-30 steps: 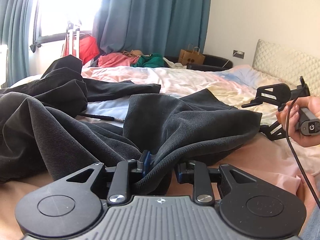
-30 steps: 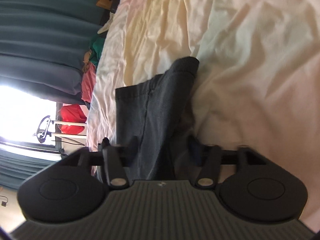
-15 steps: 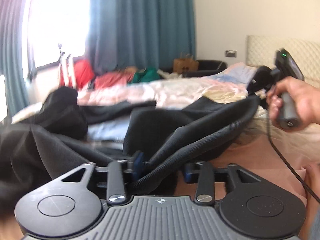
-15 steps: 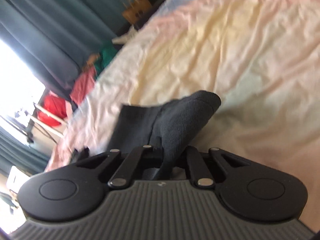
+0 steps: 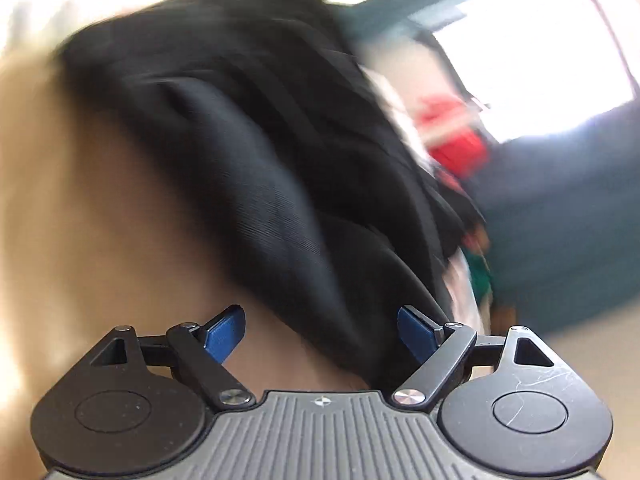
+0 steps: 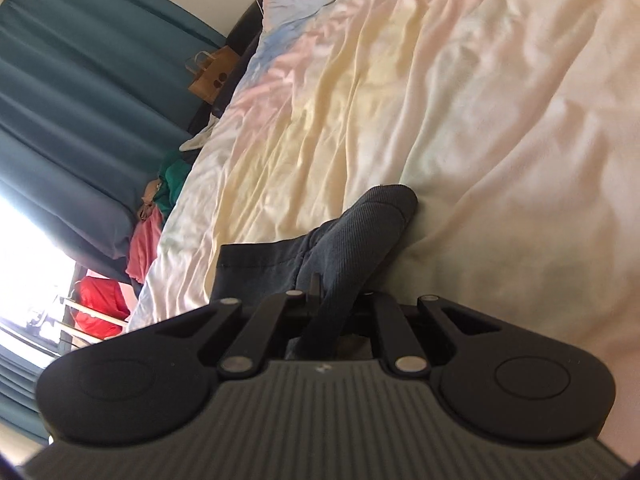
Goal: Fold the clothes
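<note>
A black ribbed garment [image 5: 256, 152] lies bunched on the bed, blurred in the left wrist view. My left gripper [image 5: 320, 330] is open with its blue pads [image 5: 224, 332] spread wide, and a fold of the garment hangs loosely between them. My right gripper [image 6: 334, 308] is shut on a dark grey fold of the same garment [image 6: 360, 232] and holds it just over the pastel bed sheet [image 6: 460, 100].
Teal curtains [image 6: 80, 92] and a bright window stand behind the bed. A brown paper bag [image 6: 212, 74], a pile of pink, green and red clothes [image 6: 148, 236] and a drying rack lie beyond the bed's far edge.
My left gripper has opened, let go of the garment and swung sharply, so its view is tilted and blurred. My right gripper has stayed shut on the fold and rolled a little.
</note>
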Tool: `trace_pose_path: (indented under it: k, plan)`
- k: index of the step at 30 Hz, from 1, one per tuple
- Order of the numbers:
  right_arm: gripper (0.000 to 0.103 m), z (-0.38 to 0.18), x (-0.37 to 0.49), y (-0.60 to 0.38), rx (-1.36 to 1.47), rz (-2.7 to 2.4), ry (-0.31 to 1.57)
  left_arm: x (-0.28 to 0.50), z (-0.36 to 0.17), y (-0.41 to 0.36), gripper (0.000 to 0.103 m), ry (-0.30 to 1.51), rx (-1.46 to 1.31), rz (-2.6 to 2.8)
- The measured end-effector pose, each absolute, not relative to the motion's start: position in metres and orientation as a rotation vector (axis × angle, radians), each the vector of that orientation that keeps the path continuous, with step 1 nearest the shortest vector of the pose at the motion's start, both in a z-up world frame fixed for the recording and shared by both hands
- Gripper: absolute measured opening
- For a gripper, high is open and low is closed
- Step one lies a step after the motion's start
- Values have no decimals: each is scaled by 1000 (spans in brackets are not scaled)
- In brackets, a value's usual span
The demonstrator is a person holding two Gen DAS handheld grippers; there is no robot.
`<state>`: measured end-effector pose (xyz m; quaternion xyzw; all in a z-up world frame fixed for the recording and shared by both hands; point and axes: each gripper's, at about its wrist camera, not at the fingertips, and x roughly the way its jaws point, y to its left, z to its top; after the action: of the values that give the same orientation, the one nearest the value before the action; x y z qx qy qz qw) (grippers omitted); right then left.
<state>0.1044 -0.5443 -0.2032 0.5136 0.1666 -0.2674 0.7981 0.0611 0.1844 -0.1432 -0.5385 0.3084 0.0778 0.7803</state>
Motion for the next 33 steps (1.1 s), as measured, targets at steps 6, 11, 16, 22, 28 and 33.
trace_pose_path:
  k: [6, 11, 16, 22, 28, 33]
  plan:
    - [8, -201, 104, -542, 1088, -568, 335, 72, -161, 233, 51, 505, -1412, 337]
    - [8, -204, 107, -542, 1060, -578, 353, 78, -135, 256, 9, 495, -1331, 371]
    - [7, -202, 112, -540, 1002, -596, 390, 47, -48, 294, 7, 434, -1213, 307]
    - [7, -182, 105, -534, 932, -586, 325, 13, -19, 319, 7, 615, -1172, 295]
    - [7, -160, 64, -531, 888, -811, 295, -37, -59, 340, 8, 707, -1165, 355]
    - [7, -198, 35, -552, 1052, -952, 469, -49, -73, 347, 10, 771, -1127, 385]
